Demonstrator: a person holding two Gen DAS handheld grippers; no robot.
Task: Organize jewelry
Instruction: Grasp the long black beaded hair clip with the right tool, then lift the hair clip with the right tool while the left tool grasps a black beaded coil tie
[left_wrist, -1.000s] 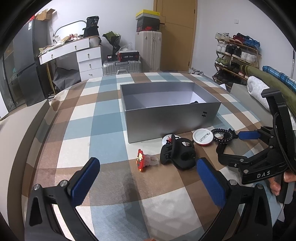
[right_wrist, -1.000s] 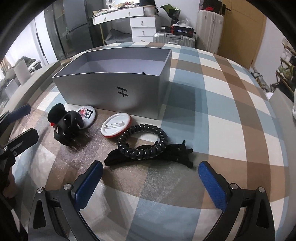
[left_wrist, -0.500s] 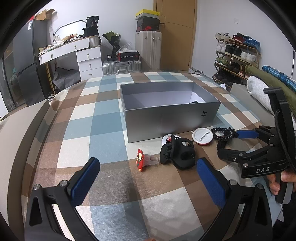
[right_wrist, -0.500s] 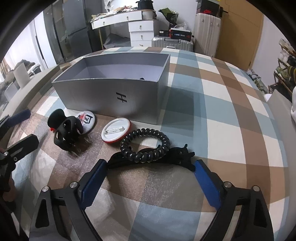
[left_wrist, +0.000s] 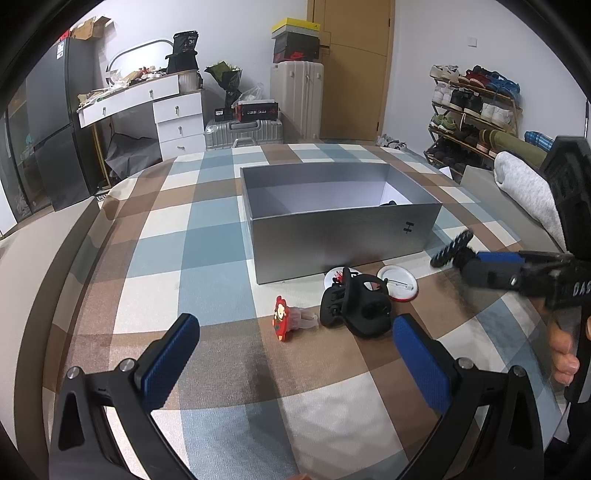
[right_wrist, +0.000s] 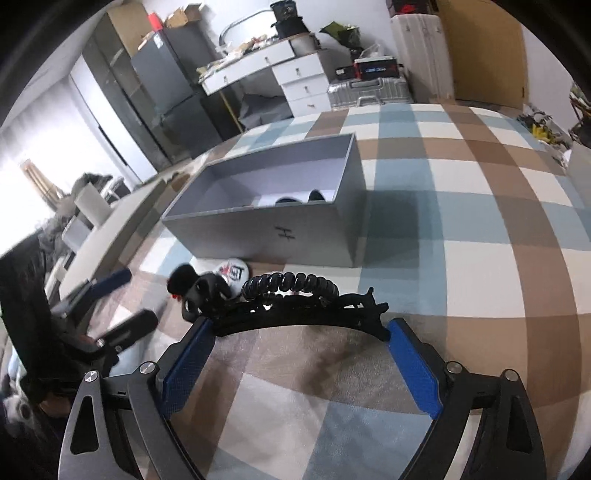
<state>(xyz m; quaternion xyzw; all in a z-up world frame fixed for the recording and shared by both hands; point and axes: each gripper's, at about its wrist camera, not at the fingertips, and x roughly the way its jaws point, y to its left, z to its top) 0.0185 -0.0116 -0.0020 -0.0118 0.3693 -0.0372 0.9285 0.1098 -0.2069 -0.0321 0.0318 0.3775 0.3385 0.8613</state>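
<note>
Far left in the left wrist view, the left gripper (left_wrist: 295, 341) hangs over the checked cloth (left_wrist: 155, 258) with its blue pads wide apart, nothing between them. Just ahead lies a small red figure charm (left_wrist: 282, 321) — tiny, light, probably fiddly to pinch. Beside it to the right sits a black claw clip (left_wrist: 354, 308): hard glossy plastic, curved and toothed, best taken across its body, I'd say. Behind it, two round pin badges (left_wrist: 400, 284) rest flat against the cloth near the silver box (left_wrist: 343, 242) — thin discs, likely awkward to lift off fabric.

Now the right side. The right gripper (right_wrist: 299, 334) is clamped on a long black hair clip (right_wrist: 303, 314), one pad at each end, with the clip spanning the gap as a shallow arch. It looks lifted clear of the cloth. A black spiral hair tie (right_wrist: 291, 284) rides on top of it — springy, rubbery coils, apparently looped around the clip, though I can't confirm that. Loose cargo, I'd judge; a tilt could shed it. The box stands just beyond, open-topped, matte grey card, with something dark already in its far right corner.
</note>
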